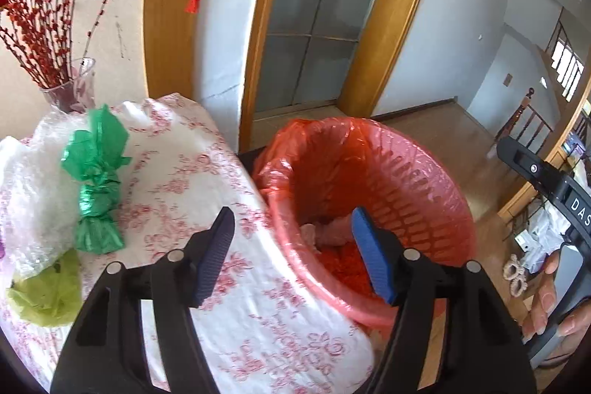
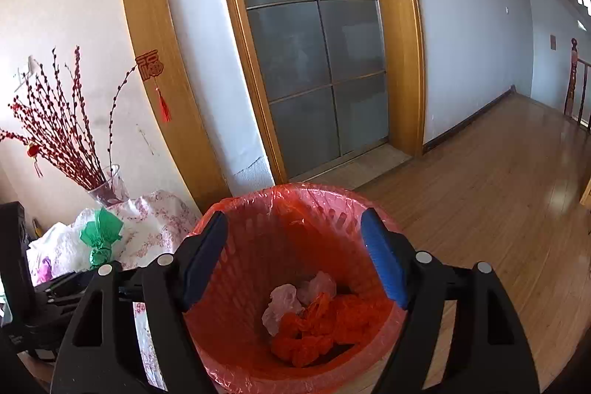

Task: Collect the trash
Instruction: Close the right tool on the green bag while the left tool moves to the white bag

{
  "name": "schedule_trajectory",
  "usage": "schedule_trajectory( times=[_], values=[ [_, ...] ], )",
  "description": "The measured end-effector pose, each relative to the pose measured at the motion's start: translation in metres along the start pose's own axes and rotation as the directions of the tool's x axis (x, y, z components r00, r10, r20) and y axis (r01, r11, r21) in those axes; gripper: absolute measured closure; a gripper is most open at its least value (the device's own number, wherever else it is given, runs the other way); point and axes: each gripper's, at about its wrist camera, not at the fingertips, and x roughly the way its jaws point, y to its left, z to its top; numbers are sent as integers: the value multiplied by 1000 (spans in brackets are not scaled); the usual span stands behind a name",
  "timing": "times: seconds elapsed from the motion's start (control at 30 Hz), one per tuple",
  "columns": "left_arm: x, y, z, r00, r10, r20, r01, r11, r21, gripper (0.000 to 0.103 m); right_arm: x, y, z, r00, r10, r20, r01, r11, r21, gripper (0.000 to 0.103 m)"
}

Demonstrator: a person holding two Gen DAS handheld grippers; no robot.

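A wood-floored hall with a glazed door in a yellow frame; against the wall stands a table (image 1: 207, 180) under a rose-print cloth, and close by its edge a red bin (image 2: 295, 283) lined with a red bag.

The right claw (image 2: 295, 261) hangs over the bin's mouth, tilted down into it, jaws wide and empty. Directly below and between its fingers lie crumpled red and pale plastic scraps (image 2: 306, 312) at the bottom of the bin. That hand looks done here, I'd say.

The left claw (image 1: 295, 253) is also wide open with nothing in it, angled downward over the table's edge where it meets the bin. What remains to collect sits on the table, ahead and to the left of this claw: a green wrapper (image 1: 96, 187), twisted at the middle, its long axis running roughly away from the claw, top flaring toward the vase (image 1: 74, 87). Left of it lies bubble wrap (image 1: 33, 180), and nearer, a yellow-green scrap (image 1: 51, 294).

The left claw is plainly the nearer one; from the right claw the wrapper is well off to the left, beyond the bin rim. A swing leftward, jaws set across the twisted waist, seems the likely next reach. At the right edge of the left view, the person's fingers (image 1: 546, 301) grip the other tool's handle.
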Motion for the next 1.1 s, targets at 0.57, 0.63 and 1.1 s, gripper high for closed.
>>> schedule_trajectory(
  times=[0.57,0.63,1.1],
  values=[
    [-121,137,-32,935,339,106,-317,931,-181,27,9,103,-22,981,175,-88,-186,973,-136,24],
    [-135,157,-35,918,380,114,-352,912,-210,27,13,121,-25,973,205,-108,-219,964,-150,27],
    [-173,232,-47,852,511,114,-463,837,-292,27,86,251,-45,914,283,-290,-350,912,-213,44]
  ],
)
